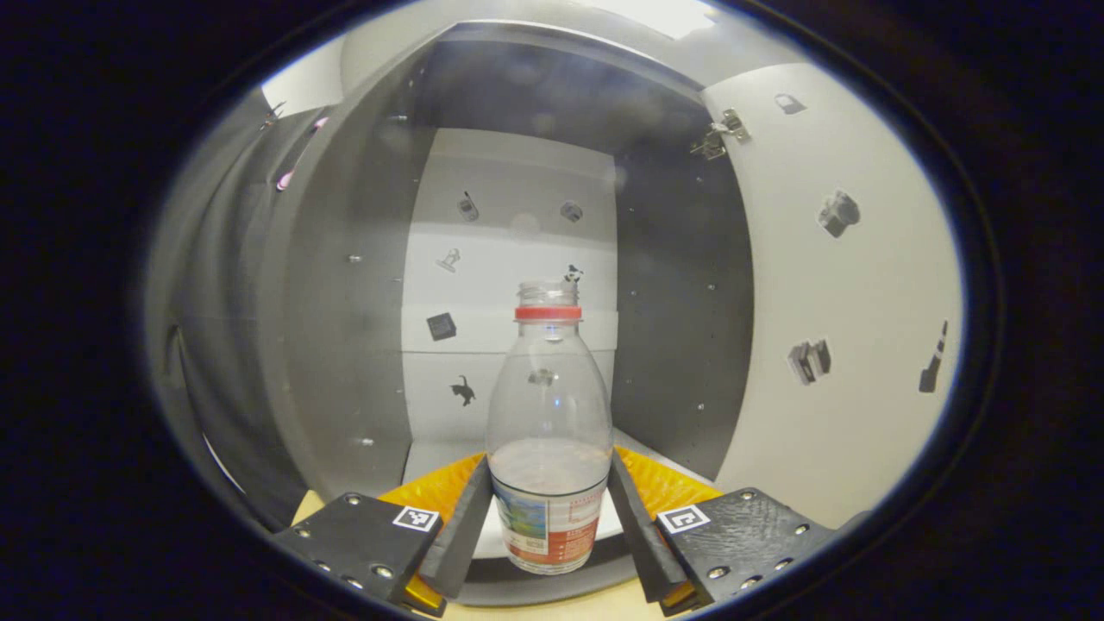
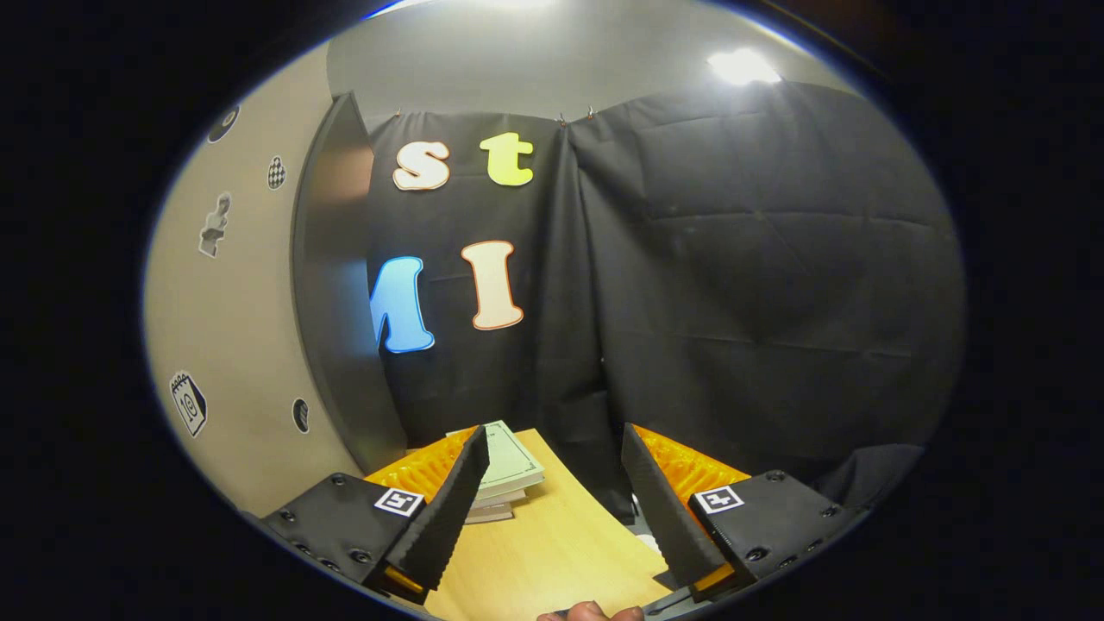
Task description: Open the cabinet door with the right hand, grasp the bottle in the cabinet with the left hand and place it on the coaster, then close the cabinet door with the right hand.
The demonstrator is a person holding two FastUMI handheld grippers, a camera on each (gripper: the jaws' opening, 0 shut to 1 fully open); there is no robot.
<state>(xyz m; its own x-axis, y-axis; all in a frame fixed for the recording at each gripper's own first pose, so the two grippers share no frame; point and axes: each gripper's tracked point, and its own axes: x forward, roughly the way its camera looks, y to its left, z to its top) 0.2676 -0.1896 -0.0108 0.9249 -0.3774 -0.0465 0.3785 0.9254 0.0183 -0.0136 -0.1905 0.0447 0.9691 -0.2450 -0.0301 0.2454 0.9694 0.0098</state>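
The left tongs (image 1: 549, 509) pinch the bottle (image 1: 548, 448) low on its body, one finger pressed against each side of it at the level of the label. The bottle stands upright between the fingers, clear, with a little water at the bottom, a red ring at the neck and no cap visible on its mouth. It sits at the front edge of the cabinet (image 1: 345, 345), whose grey floor lip shows just beneath the bottle's base. Beyond the bottle the cabinet runs back between dark side walls to a white rear panel (image 1: 509, 259) dotted with small stickers. To the right of the left tongs the cabinet door (image 1: 854, 302) stands swung open, its pale inner face carrying more stickers and a metal hinge (image 1: 720, 135) near its top corner. A strip of light wooden bench (image 1: 552, 608) shows under the tongs.

The right tongs (image 2: 549, 509) are spread wide apart and hold nothing. Between their fingers lies the wooden bench (image 2: 552, 552), and just ahead of the left finger a short stack of books (image 2: 504, 474) rests on it. Farther out hangs the black cloth wall (image 2: 759, 285). To the left of the right tongs the open cabinet door (image 2: 233, 328) shows its pale stickered face and dark edge. A fingertip (image 2: 591, 612) of the person shows at the near edge of the bench.
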